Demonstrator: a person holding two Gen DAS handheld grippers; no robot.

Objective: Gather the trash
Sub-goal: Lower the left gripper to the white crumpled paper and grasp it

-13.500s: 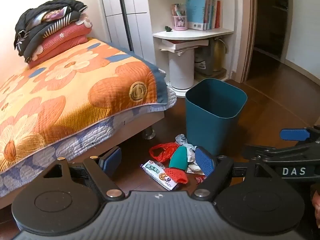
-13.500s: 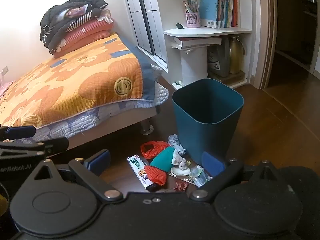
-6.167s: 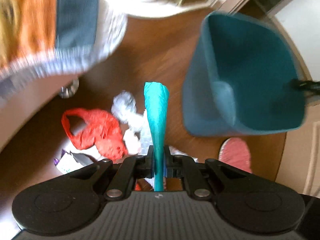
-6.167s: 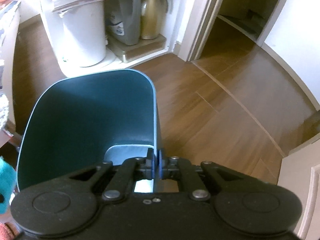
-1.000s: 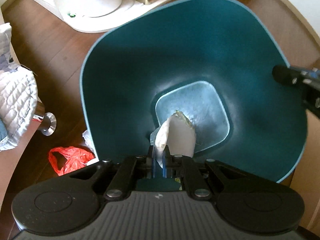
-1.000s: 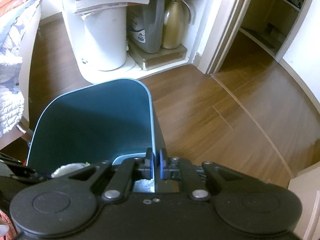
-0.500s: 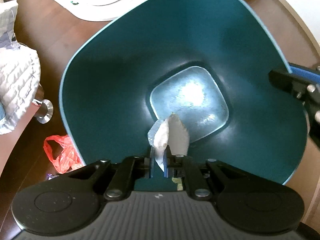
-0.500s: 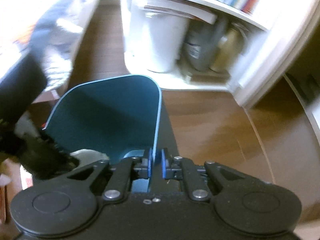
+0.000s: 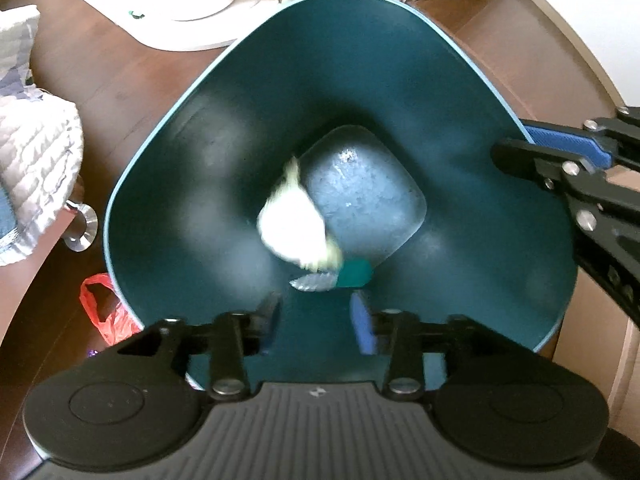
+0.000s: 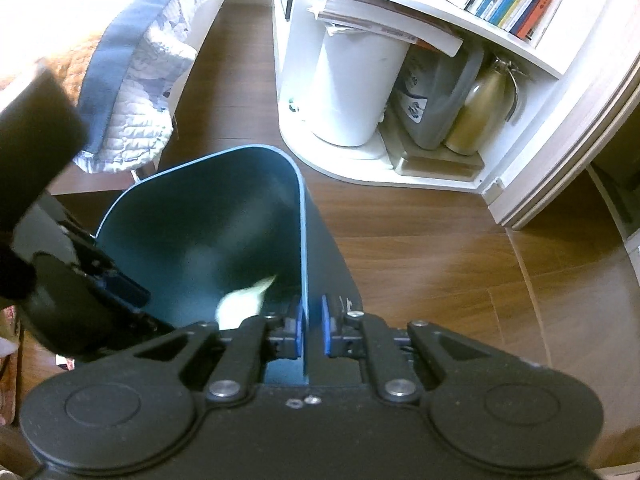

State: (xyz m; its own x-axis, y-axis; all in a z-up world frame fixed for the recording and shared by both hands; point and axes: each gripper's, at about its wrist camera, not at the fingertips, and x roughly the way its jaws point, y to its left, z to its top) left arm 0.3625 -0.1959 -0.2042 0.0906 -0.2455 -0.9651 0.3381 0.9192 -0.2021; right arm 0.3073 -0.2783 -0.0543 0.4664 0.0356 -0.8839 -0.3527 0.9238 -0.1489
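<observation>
A teal trash bin (image 9: 168, 184) fills the left wrist view. My left gripper (image 9: 316, 322) is open above its mouth. A crumpled white tissue (image 9: 294, 224) is blurred in the air inside the bin, free of the fingers. A teal wrapper (image 9: 354, 274) and a silvery scrap lie on the bin floor. My right gripper (image 10: 311, 328) straddles the bin's right wall (image 10: 305, 264), one pad on each side with a small gap showing. It also shows in the left wrist view (image 9: 560, 152). The tissue shows in the right wrist view (image 10: 240, 300).
A red plastic bag (image 9: 102, 312) lies on the wooden floor left of the bin. The bed's quilt (image 9: 36, 160) and metal leg (image 9: 82, 228) are at left. A white bin (image 10: 352, 80), jug and gold flask (image 10: 476, 112) stand under a white shelf unit beyond.
My left gripper has opened and let go of the white tissue, which now falls into the bin. My right gripper stays at the bin's wall.
</observation>
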